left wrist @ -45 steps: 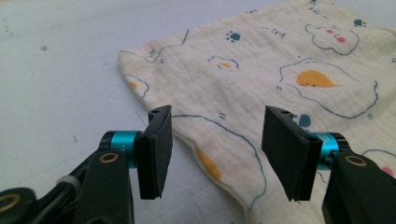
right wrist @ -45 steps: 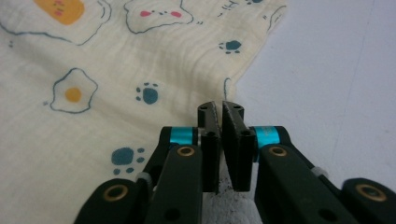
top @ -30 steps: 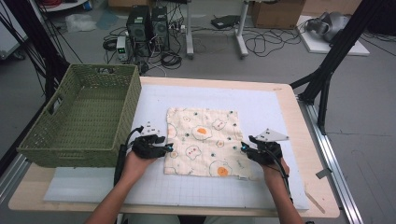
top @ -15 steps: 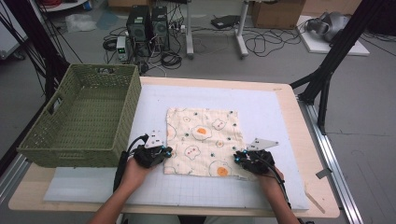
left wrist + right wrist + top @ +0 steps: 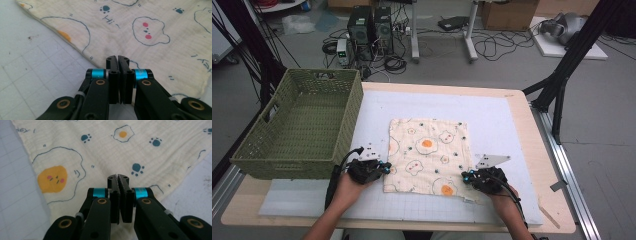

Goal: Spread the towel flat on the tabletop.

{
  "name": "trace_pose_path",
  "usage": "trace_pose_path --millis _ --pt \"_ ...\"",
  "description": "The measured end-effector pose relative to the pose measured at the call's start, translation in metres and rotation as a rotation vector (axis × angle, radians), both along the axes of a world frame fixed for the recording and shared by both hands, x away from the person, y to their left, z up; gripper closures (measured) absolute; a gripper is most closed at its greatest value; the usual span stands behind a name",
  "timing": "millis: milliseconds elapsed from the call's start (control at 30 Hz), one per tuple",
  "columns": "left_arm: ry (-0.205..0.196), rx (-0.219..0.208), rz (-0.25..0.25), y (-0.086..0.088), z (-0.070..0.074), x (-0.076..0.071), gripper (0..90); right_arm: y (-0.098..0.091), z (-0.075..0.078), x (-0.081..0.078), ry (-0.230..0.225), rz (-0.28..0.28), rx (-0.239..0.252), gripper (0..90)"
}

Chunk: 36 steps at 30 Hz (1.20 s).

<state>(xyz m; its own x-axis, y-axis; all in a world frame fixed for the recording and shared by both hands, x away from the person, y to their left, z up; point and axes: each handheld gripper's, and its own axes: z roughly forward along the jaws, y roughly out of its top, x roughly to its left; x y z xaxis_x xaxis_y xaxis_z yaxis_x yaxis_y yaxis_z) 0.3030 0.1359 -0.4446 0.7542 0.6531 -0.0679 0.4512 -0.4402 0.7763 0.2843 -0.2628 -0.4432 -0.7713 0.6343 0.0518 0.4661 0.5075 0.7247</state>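
A cream cloth printed with fried eggs and paw prints lies flat on the white gridded mat. My left gripper sits at the cloth's near left corner. In the left gripper view its jaws are pressed together right on the cloth's hem. My right gripper sits at the near right corner, where the cloth is slightly ruffled. In the right gripper view its jaws are also pressed together over the cloth near its edge. The pinched fabric itself is hidden by the jaws.
A green woven basket stands on the left side of the wooden table, close beside my left hand. Bare mat lies beyond and to the right of the cloth. Computer cases, cables and black stand legs are on the floor behind.
Both grippers have slid toward the near edge of the cloth and now rest at its near corners. The right one also moved a little to the left.
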Motion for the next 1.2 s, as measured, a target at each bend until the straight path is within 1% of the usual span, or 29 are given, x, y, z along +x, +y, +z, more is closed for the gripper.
trace_pose_path --millis 33,67,100,133,167,200,233,267,300,367,400,433,467,533,567,600,633,667,700,767,867,900,967,1067,1133,1200 --pt "0.0 0.001 -0.003 0.001 0.001 -0.001 85.8 -0.001 0.001 -0.002 0.0 0.0 0.001 87.8" --pt "-0.006 -0.011 0.003 0.002 0.002 -0.001 82.5 -0.002 0.001 -0.003 -0.004 -0.001 0.005 85.3" --pt "-0.011 -0.034 0.021 0.003 0.003 0.0 74.1 -0.003 0.003 -0.004 -0.014 -0.011 0.013 80.3" --pt "-0.025 -0.063 0.036 0.005 0.006 0.002 67.4 -0.005 0.005 -0.004 -0.023 -0.027 0.029 77.8" --pt "-0.041 -0.08 0.044 0.006 0.007 0.002 60.8 -0.009 0.008 -0.004 -0.042 -0.047 0.048 71.4" --pt "-0.053 -0.106 0.063 0.006 0.008 0.003 54.6 -0.011 0.01 -0.003 -0.059 -0.063 0.056 67.4" --pt "-0.062 -0.144 0.082 0.008 0.011 0.006 46.8 -0.013 0.012 -0.003 -0.073 -0.079 0.067 63.7" --pt "-0.076 -0.181 0.093 0.008 0.013 0.007 43.0 -0.017 0.014 -0.003 -0.097 -0.103 0.08 58.8" --pt "-0.091 -0.204 0.093 0.008 0.015 0.008 40.1 -0.019 0.016 -0.002 -0.116 -0.127 0.095 50.0" --pt "-0.125 -0.239 0.099 0.008 0.02 0.011 35.4 -0.025 0.021 -0.001 -0.159 -0.179 0.113 41.1" --pt "-0.133 -0.26 0.096 0.008 0.023 0.013 33.2 -0.027 0.023 -0.001 -0.179 -0.201 0.121 36.0" --pt "-0.149 -0.277 0.103 0.008 0.025 0.014 32.0 -0.03 0.026 -0.001 -0.198 -0.221 0.124 33.9" --pt "-0.163 -0.291 0.109 0.008 0.027 0.015 28.7 -0.032 0.028 -0.001 -0.209 -0.236 0.123 31.3" --pt "-0.179 -0.321 0.111 0.007 0.031 0.018 22.7 -0.035 0.031 -0.001 -0.238 -0.272 0.113 24.6" --pt "-0.186 -0.324 0.111 0.007 0.032 0.018 21.2 -0.037 0.032 -0.001 -0.246 -0.286 0.107 22.0" --pt "-0.192 -0.324 0.103 0.007 0.033 0.018 20.1 -0.039 0.034 0.0 -0.254 -0.298 0.11 18.9" --pt "-0.194 -0.333 0.099 0.007 0.033 0.017 19.8 -0.041 0.034 -0.001 -0.258 -0.31 0.116 15.7" --pt "-0.193 -0.338 0.093 0.007 0.034 0.017 19.8 -0.044 0.035 -0.001 -0.263 -0.314 0.126 12.6" --pt "-0.195 -0.34 0.089 0.007 0.034 0.016 19.8 -0.046 0.035 -0.001 -0.272 -0.317 0.13 11.4" --pt "-0.203 -0.346 0.076 0.007 0.034 0.015 19.9 -0.049 0.035 -0.003 -0.282 -0.314 0.128 11.4" --pt "-0.213 -0.359 0.08 0.008 0.035 0.015 20.1 -0.054 0.035 -0.004 -0.287 -0.33 0.125 11.3" --pt "-0.213 -0.363 0.082 0.009 0.035 0.016 20.1 -0.055 0.034 -0.003 -0.28 -0.336 0.127 11.3" --pt "-0.215 -0.357 0.083 0.01 0.035 0.017 20.1 -0.057 0.034 -0.001 -0.277 -0.347 0.125 11.2" --pt "-0.21 -0.356 0.091 0.012 0.035 0.017 20.1 -0.057 0.034 -0.002 -0.279 -0.331 0.124 11.3" --pt "-0.212 -0.358 0.094 0.013 0.035 0.016 20.2 -0.056 0.034 -0.002 -0.269 -0.32 0.124 11.3" --pt "-0.209 -0.356 0.1 0.013 0.034 0.016 20.2 -0.056 0.034 -0.002 -0.27 -0.322 0.123 11.3"
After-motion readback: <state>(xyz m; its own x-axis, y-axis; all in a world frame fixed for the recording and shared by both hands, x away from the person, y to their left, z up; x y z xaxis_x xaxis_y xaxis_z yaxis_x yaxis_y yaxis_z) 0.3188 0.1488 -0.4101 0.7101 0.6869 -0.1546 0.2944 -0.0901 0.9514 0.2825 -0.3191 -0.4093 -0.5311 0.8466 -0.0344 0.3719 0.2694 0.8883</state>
